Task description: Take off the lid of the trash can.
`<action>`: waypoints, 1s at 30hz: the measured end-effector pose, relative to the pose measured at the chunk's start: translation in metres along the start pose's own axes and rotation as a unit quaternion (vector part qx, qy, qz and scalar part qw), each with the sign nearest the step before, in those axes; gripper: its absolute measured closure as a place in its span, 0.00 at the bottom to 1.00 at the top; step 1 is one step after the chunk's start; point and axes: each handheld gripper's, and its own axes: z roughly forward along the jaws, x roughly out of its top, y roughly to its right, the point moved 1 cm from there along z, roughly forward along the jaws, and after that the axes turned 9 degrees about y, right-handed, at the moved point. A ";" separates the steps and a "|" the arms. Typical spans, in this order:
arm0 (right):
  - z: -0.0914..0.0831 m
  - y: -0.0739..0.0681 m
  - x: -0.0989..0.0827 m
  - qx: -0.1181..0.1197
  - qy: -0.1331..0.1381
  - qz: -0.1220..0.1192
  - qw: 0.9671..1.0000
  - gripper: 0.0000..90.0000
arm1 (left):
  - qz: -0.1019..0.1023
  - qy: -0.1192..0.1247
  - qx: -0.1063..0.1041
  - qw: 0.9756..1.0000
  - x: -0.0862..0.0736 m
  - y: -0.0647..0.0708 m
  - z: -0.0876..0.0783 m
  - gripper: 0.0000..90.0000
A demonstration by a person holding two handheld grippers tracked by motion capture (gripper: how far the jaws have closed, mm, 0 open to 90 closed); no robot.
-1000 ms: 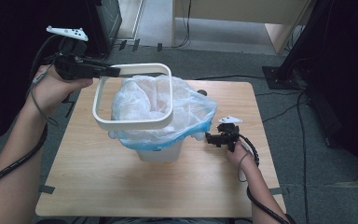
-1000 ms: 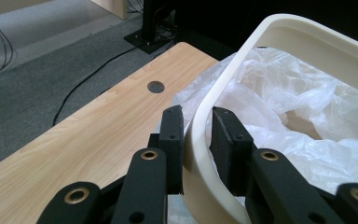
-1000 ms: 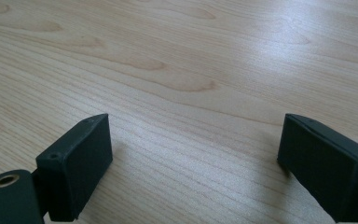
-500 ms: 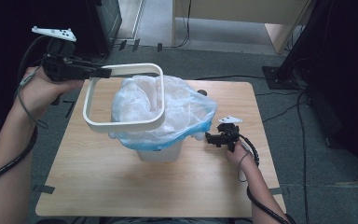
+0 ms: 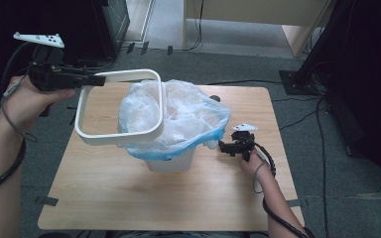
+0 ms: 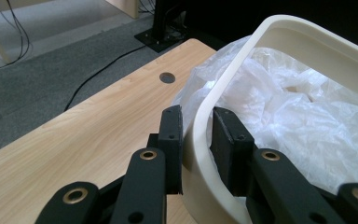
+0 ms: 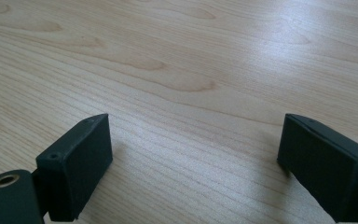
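A cream rectangular ring (image 5: 116,138) hangs tilted in the air, partly over the left side of a small white bin (image 5: 171,161). The bin stands mid-table, lined with a crumpled clear plastic bag (image 5: 188,114) whose bluish edge folds over its rim. My left gripper (image 5: 96,79) is shut on the ring's far left corner. In the left gripper view the pads press both faces of the ring (image 6: 284,28), the left gripper (image 6: 196,126) is level, and the bag (image 6: 298,112) lies behind. My right gripper (image 5: 223,147) rests low, right of the bin. The right gripper (image 7: 193,154) is open, with bare wood between its jaws.
The wooden table (image 5: 129,198) has a cable hole (image 6: 167,77) near its far edge. Grey carpet, cables and dark furniture legs surround it. Strips of tape mark the table's left and right edges.
My left gripper has carried the ring to the left, further off the bin. The right gripper has stayed where it was.
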 end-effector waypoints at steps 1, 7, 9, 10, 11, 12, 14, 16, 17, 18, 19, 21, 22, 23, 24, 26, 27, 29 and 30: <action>0.000 0.000 0.000 0.000 0.000 0.000 1.000 0.11 | -0.001 0.001 0.001 1.000 -0.001 -0.001 -0.002 0.82; 0.000 0.000 0.000 0.000 0.000 0.000 1.000 0.11 | -0.009 0.008 0.008 1.000 -0.008 -0.005 -0.015 0.82; 0.000 0.000 0.000 0.000 0.000 -0.001 1.000 0.11 | -0.011 0.013 0.010 1.000 -0.009 -0.007 -0.020 0.82; 0.000 0.000 0.000 0.000 0.000 0.000 1.000 0.11 | -0.011 0.015 0.011 1.000 -0.010 -0.008 -0.023 0.82; 0.000 0.000 0.000 0.000 0.000 0.000 1.000 0.11 | -0.013 0.016 0.012 1.000 -0.011 -0.009 -0.026 0.82; 0.000 0.000 0.000 0.000 0.000 0.000 1.000 0.11 | -0.015 0.018 0.015 1.000 -0.012 -0.010 -0.028 0.82; 0.000 0.000 0.000 0.000 0.000 -0.001 1.000 0.11 | -0.018 0.020 0.018 0.999 -0.014 -0.011 -0.033 0.82; 0.000 0.000 0.000 0.000 0.000 -0.001 1.000 0.11 | -0.020 0.021 0.019 0.999 -0.017 -0.013 -0.038 0.82; 0.000 0.000 0.000 0.000 0.001 -0.001 1.000 0.11 | -0.021 0.022 0.020 0.999 -0.019 -0.014 -0.040 0.82; 0.000 0.000 0.000 0.000 0.000 -0.001 1.000 0.11 | -0.021 0.022 0.022 0.999 -0.021 -0.015 -0.042 0.82; 0.000 0.000 0.000 0.000 0.000 -0.001 1.000 0.11 | -0.022 0.021 0.024 0.999 -0.022 -0.016 -0.044 0.82; 0.000 0.000 0.000 0.000 0.000 0.000 1.000 0.11 | -0.022 0.021 0.025 0.999 -0.026 -0.017 -0.047 0.82; 0.000 0.000 0.000 0.000 0.000 -0.001 1.000 0.11 | -0.024 0.022 0.026 0.999 -0.028 -0.018 -0.049 0.82; 0.000 0.000 0.000 0.000 0.000 -0.001 1.000 0.11 | -0.025 0.023 0.027 0.999 -0.030 -0.019 -0.051 0.82; 0.000 0.000 0.000 0.000 0.000 0.000 1.000 0.11 | -0.027 0.022 0.029 0.999 -0.032 -0.020 -0.051 0.82; 0.000 0.000 0.000 0.000 0.000 -0.001 1.000 0.11 | -0.027 0.015 0.034 0.999 -0.036 -0.021 -0.052 0.82; 0.000 0.000 0.000 0.000 0.000 -0.001 1.000 0.11 | -0.027 0.013 0.035 0.999 -0.039 -0.022 -0.051 0.82; 0.000 0.000 0.000 0.000 0.000 -0.001 1.000 0.11 | -0.027 0.010 0.036 0.999 -0.043 -0.023 -0.051 0.82; 0.000 0.000 0.000 0.000 0.000 -0.001 1.000 0.11 | -0.031 0.011 0.036 0.999 -0.046 -0.024 -0.051 0.82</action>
